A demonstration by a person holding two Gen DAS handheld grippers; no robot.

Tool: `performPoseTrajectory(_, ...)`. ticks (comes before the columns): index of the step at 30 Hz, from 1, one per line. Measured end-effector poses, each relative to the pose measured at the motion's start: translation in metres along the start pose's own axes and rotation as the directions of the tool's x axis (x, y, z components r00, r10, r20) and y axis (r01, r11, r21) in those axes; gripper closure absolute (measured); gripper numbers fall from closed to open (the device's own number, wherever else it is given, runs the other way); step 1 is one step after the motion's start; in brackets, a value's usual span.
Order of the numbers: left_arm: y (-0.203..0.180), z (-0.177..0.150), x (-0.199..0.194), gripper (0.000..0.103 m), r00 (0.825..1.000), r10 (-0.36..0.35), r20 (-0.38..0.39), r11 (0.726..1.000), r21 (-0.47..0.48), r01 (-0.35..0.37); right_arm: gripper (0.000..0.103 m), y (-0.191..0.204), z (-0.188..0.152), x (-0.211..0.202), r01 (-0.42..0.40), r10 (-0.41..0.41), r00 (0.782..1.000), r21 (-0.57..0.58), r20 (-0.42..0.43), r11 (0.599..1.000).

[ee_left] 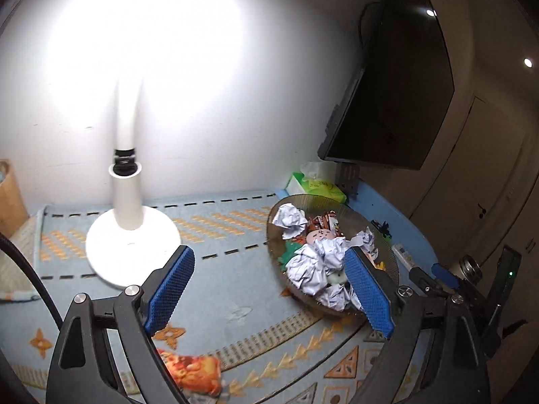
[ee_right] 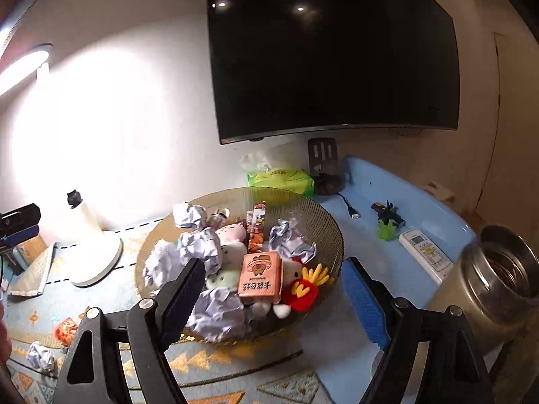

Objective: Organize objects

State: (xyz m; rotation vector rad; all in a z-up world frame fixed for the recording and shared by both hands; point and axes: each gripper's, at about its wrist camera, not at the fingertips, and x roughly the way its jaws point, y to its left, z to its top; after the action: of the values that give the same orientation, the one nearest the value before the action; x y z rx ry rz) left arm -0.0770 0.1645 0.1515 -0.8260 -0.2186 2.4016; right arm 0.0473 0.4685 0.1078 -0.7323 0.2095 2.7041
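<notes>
A ribbed glass bowl (ee_left: pixel 337 202) (ee_right: pixel 323 222) sits on the patterned mat, filled with crumpled paper balls (ee_left: pixel 308 269) (ee_right: pixel 219 313), small plush toys, a pink box (ee_right: pixel 259 277) and a fries plush (ee_right: pixel 305 289). My left gripper (ee_left: pixel 269 256) stands open above the mat between the lamp and the bowl, with nothing between its blue pads. My right gripper (ee_right: pixel 274 266) is open over the bowl's near side and grips nothing. An orange snack packet (ee_left: pixel 192 373) (ee_right: pixel 65 331) and a loose paper ball (ee_right: pixel 40 357) lie on the mat.
A lit white desk lamp (ee_left: pixel 131 235) stands left of the bowl. Behind the bowl are a green tissue pack (ee_right: pixel 283 178) and a wall-mounted TV (ee_right: pixel 333 50). On the right lie a remote (ee_right: pixel 426 252), a green and black toy (ee_right: pixel 387 222) and an open steel flask (ee_right: pixel 498 279).
</notes>
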Motion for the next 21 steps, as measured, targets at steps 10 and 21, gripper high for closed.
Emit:
performPoseTrajectory(10,0.117,-0.118,-0.097,0.001,0.958,0.274,-0.082,0.938,-0.199,-0.285,0.010,0.105,-0.050,-0.031,-0.304,0.292,0.951,-0.136,-0.099,0.943)
performPoseTrajectory(21,0.153,-0.182,-0.088,0.001,0.878,0.433,-0.202,0.870,-0.160,-0.466,0.010,0.177,-0.134,0.025,-0.424,0.342,0.872,-0.192,-0.350,0.885)
